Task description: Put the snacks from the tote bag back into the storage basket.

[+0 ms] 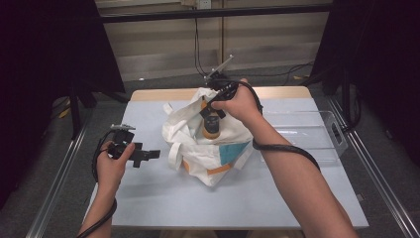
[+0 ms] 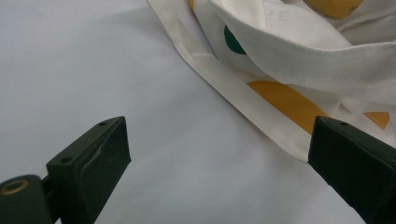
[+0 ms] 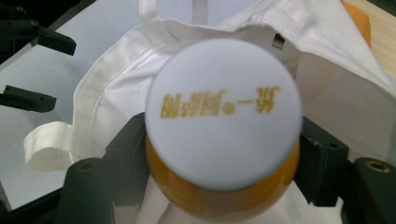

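Note:
A white cloth tote bag (image 1: pixel 213 151) with orange and teal patches lies slumped in the middle of the table, its mouth facing up. My right gripper (image 1: pixel 210 112) is shut on an orange bottle (image 1: pixel 211 126) with a white cap (image 3: pixel 223 112), held upright over the bag's mouth; the black jaws press on its orange body (image 3: pixel 224 200) from both sides. My left gripper (image 1: pixel 148 155) rests low to the left of the bag, open and holding nothing. In the left gripper view its jaws stand wide apart (image 2: pixel 219 163) over the bare table, with the bag's strap and hem (image 2: pixel 280 98) just ahead.
A clear plastic bin (image 1: pixel 324 130) stands at the table's right side, close behind my right forearm. The white table cover (image 1: pixel 163 198) has free room in front and to the left. Black cables trail from both grippers. The left gripper's jaws (image 3: pixel 32 70) sit beside the bag.

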